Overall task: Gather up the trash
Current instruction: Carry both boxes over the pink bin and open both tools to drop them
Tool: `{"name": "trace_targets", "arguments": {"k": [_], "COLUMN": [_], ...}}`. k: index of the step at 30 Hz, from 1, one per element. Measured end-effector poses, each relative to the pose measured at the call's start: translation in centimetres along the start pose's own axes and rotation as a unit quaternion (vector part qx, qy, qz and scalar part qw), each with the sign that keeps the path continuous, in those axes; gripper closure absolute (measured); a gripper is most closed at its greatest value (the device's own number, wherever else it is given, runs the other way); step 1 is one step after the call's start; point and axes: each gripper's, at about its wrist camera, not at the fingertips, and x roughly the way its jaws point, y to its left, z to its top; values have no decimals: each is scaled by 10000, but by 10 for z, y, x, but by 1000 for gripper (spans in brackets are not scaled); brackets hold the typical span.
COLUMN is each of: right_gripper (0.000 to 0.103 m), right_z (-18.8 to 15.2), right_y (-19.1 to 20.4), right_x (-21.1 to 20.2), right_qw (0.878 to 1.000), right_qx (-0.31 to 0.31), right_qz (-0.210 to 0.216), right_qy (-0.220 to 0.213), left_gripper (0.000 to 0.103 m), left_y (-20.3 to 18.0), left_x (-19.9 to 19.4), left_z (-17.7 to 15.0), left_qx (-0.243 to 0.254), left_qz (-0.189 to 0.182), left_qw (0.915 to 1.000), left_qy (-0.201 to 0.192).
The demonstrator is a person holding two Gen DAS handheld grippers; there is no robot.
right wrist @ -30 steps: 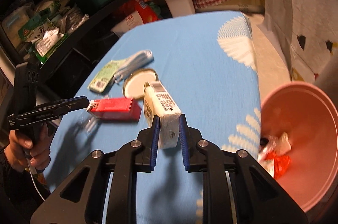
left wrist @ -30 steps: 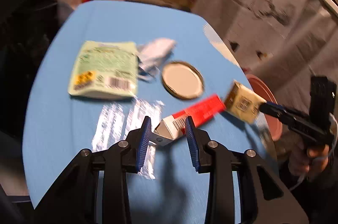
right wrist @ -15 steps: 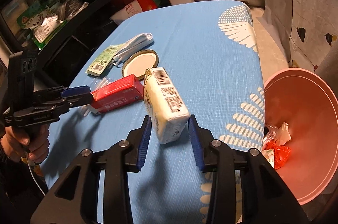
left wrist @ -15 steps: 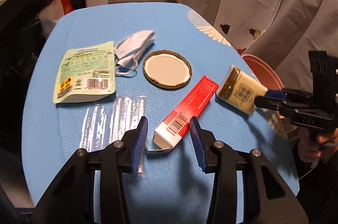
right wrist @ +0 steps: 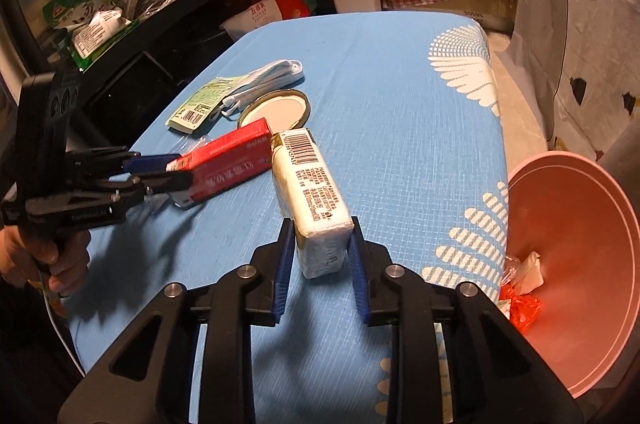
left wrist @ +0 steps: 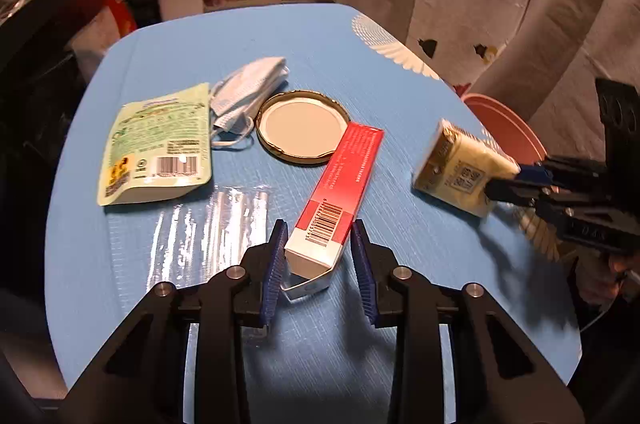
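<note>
A red and white carton lies on the blue table, its barcode end between the fingers of my left gripper. The jaws are closing and both pads touch the carton's sides. A cream packet with a barcode sits between the fingers of my right gripper, near the table's right edge. Those jaws are closing too, pads against the packet. The left wrist view shows the right gripper holding that packet. A pink bin stands below the table edge on the right.
A green pouch, a folded face mask, a round jar lid and a clear plastic wrapper lie on the table. Crumpled red and white trash is in the bin. Cluttered shelves stand at the left, a curtain at the right.
Both grippers held their items a second ago, widened their jaws half a second ago, and have narrowed onto them again. The carton now lies flat, pointing away from me.
</note>
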Motion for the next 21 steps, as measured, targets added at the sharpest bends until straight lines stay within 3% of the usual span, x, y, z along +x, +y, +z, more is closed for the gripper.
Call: {"name": "trace_targets", "arguments": {"k": [11,21], "right_gripper": [80,80], "right_z": [-9,-21], "right_y": [5,20], "right_x": [-45,-97], "right_qw": [9982,9936], "right_qx": [89,-138], "right_qz": [-252,-462], "right_qy": [-536,-1025], "left_gripper": [77,78], "left_y": [-11,-45], "left_x": [-39,-62], "left_z": [-2,-18], "left_qx": [-304,-412], "left_qz": [424,885], "left_qw": [9977,9926], "left_qy": [-440,-726]}}
